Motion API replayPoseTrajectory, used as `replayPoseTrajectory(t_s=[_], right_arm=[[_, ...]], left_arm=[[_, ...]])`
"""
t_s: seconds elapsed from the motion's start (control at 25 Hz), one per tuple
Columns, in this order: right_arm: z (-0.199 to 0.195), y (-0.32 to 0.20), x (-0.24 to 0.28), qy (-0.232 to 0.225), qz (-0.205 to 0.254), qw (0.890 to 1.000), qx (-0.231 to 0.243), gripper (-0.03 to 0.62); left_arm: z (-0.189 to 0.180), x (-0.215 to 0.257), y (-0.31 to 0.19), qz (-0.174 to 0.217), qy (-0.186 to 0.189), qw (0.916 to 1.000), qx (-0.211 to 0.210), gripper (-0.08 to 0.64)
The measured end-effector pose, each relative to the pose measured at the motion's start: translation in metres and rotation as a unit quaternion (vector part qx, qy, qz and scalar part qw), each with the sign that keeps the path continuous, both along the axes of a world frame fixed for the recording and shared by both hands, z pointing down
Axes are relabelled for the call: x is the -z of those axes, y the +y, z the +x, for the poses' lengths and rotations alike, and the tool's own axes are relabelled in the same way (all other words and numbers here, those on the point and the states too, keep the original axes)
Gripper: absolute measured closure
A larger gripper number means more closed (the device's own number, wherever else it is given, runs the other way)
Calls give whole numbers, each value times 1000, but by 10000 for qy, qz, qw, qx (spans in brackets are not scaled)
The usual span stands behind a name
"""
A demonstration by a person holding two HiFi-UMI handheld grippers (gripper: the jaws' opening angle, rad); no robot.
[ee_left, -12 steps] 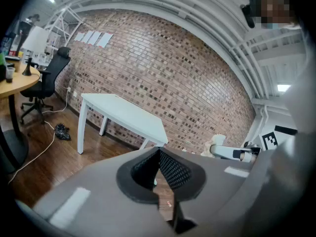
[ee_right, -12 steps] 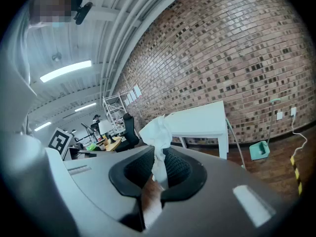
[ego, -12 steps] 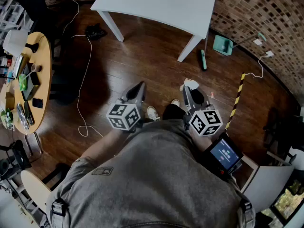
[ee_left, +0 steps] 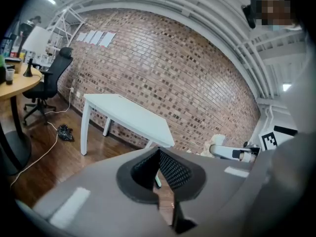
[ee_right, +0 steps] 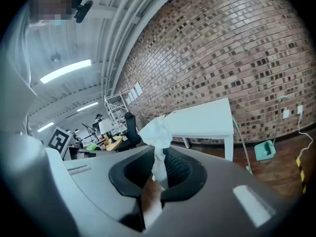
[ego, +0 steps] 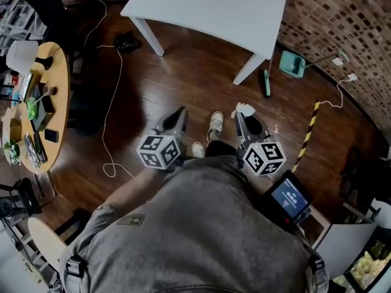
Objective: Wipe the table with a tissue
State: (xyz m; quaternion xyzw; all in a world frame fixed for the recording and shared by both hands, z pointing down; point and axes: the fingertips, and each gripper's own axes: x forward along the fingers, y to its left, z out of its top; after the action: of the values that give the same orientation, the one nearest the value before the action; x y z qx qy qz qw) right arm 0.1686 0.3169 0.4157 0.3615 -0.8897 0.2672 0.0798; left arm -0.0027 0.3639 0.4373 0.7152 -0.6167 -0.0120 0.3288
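A white table (ego: 214,8) stands ahead by the brick wall; it also shows in the left gripper view as the white table (ee_left: 123,115) and in the right gripper view as the white table (ee_right: 207,120). My right gripper (ego: 242,116) is shut on a crumpled white tissue (ego: 245,109), which sticks up from between the jaws as the tissue (ee_right: 157,137). My left gripper (ego: 178,116) is shut with nothing in it, its jaws (ee_left: 159,169) meeting. Both grippers hang over the wooden floor, well short of the table.
A round wooden desk (ego: 36,102) with clutter stands at the left, with a black office chair (ee_left: 47,83) near it. A white cable (ego: 110,102) runs across the floor. A green dustpan (ego: 292,63) and yellow-black floor tape (ego: 307,133) lie right. My shoe (ego: 215,122) steps forward.
The view has shifted slightly toward the table. One shoe has stepped forward between the grippers. Both grippers keep their hold and position relative to the body.
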Motion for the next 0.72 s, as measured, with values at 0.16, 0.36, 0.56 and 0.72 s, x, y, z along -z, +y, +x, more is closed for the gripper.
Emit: replayPoseTrajectory(t_s=[0.16,0.36,0.56,0.72], right_arm=[[-8,-38,4,-90,54,9999,17,532],[-10,-92,5,-190,51,9998,12,532],[-11,-139,3,-217,-7,9997,116,532],[-14,-172,2,-212,-12,9995,226,532]], left_arm=[[-9,5,-34,-18,-107,9999,0,558],[-13,15,-90,20,-260,9997,7,558],[-15,18,-133,-22,-310,9994,161,558],[-18,19,-162,-41,-328,9990,288,558]])
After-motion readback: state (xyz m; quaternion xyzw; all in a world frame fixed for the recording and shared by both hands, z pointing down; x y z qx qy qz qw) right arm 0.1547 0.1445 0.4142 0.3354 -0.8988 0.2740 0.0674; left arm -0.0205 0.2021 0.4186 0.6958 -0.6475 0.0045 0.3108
